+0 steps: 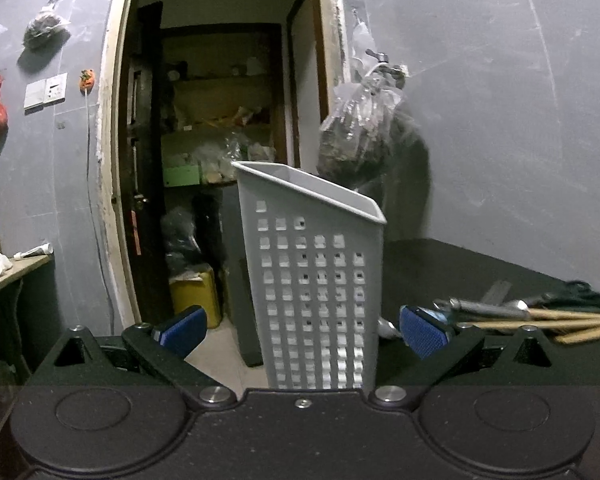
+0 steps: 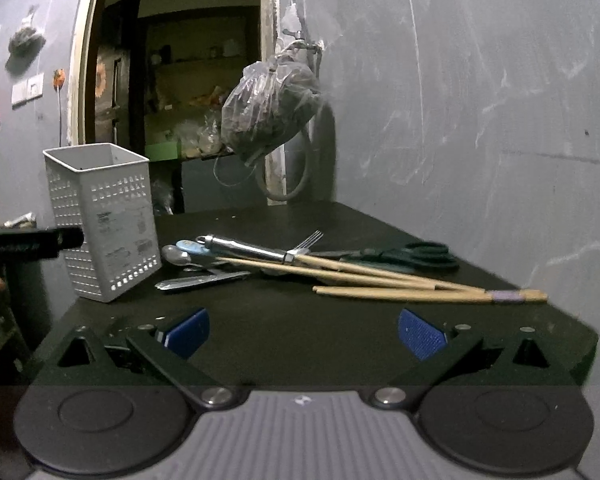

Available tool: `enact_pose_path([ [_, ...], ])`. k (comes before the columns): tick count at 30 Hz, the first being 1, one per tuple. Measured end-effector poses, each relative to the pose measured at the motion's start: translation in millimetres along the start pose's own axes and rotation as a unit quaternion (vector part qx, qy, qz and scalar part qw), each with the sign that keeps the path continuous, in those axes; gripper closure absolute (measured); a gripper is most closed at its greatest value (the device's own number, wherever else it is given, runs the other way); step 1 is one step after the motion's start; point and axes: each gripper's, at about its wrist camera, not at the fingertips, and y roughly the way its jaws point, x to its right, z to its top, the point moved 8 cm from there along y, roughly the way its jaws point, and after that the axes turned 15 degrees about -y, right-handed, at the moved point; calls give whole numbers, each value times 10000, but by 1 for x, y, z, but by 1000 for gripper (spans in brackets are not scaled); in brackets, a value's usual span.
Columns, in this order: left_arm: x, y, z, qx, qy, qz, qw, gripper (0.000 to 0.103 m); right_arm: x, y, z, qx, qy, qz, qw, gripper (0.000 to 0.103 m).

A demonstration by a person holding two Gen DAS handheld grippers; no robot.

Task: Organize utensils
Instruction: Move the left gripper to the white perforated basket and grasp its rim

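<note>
Left wrist view: our left tongs [image 1: 302, 330] gape around the white perforated holder [image 1: 312, 280] without touching. Our right tongs [image 2: 303, 334] stand apart above the worktop [image 2: 284, 320]; utensils [image 2: 300, 266] lie right of the holder.

A home's utility corner by a storeroom

Ahead of the gripper, an open doorway [image 1: 220, 120] shows cluttered shelves [image 1: 220, 128]; bags [image 2: 268, 108] hang from grey walls.

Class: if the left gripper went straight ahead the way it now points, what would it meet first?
Most likely the white perforated utensil holder, standing directly between the open left gripper fingers; exact depth is unclear.
</note>
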Motion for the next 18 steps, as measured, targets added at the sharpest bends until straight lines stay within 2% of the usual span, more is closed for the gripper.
enact_pose_path([
  [4, -1, 26, -3, -206, -59, 100, 9997, 1, 1, 8, 5, -44, -188, -117, 9997, 0],
  [10, -2, 42, -6, -313, -92, -11, 9995, 1, -2, 19, 7, -122, -362, -155, 9992, 0],
  [15, 0, 52, -10, -392, -80, -65, 9992, 13, -4, 29, 8, -227, -500, -157, 9984, 0],
  [17, 1, 55, -12, -450, -67, -94, 9989, 23, -5, 31, 9, -238, -556, -156, 9981, 0],
  [18, 2, 56, -12, -444, -65, -73, 9990, 23, -5, 32, 9, -241, -572, -163, 9979, 0],
])
